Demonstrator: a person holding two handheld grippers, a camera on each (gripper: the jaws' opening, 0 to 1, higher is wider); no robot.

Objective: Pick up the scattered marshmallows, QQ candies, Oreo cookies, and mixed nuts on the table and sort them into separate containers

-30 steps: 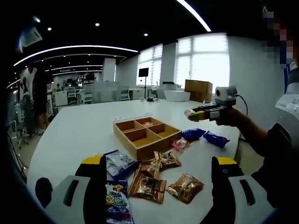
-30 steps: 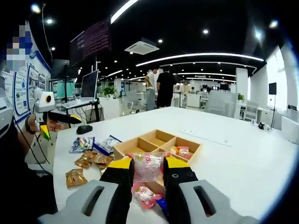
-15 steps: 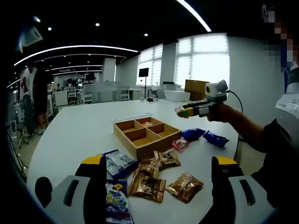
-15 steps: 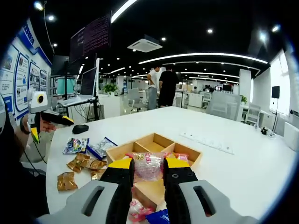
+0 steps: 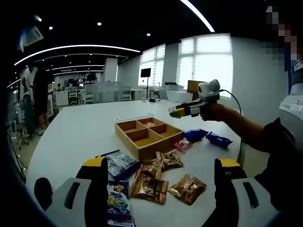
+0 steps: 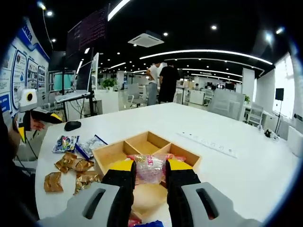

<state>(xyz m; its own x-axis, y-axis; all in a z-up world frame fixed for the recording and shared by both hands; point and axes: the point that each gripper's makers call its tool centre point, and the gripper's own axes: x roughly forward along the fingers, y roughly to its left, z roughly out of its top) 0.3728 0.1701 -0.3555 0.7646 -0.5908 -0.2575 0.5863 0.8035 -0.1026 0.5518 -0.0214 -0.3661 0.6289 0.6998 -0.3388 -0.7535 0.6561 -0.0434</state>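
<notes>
Right gripper (image 6: 148, 176) clamps a pink packet (image 6: 149, 166) above the tray (image 6: 110, 155), near a compartment already holding pink packets; next: lower, release; left gripper (image 5: 158, 184) idles wide open.

An open-plan office: desks with monitors (image 6: 89, 85), office chairs (image 6: 226, 105), ceiling striplights.

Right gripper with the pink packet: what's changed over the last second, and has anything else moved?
The right gripper, shut on the pink packet, has carried it from beside the wooden tray to above it, toward the far compartments. The left gripper stayed open over the brown packets; the table's snacks have not moved.
</notes>
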